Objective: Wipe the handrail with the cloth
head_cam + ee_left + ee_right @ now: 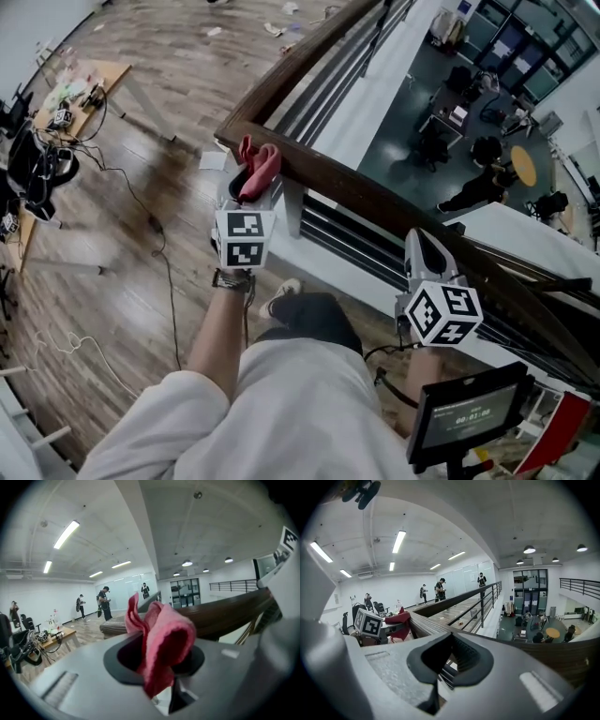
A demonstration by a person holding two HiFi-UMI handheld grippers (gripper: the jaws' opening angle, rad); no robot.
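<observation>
Our left gripper [244, 192] has its fingers pinched tight on a pink-red cloth [164, 639]. The cloth is crumpled in soft folds that stick up past the fingertips, just beside the dark wooden handrail [375, 202]. Our right gripper [424, 246] is closed on nothing, its fingertips near the rail.

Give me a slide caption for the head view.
Left gripper holds a pink cloth at the wooden handrail; right gripper, shut and empty, is farther along.

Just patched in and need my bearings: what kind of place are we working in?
Probably an upper mezzanine in an open-plan office or lab. The wooden handrail runs along a drop to a lower floor with desks and people, and a cable-strewn worktable stands on the wood floor.
</observation>
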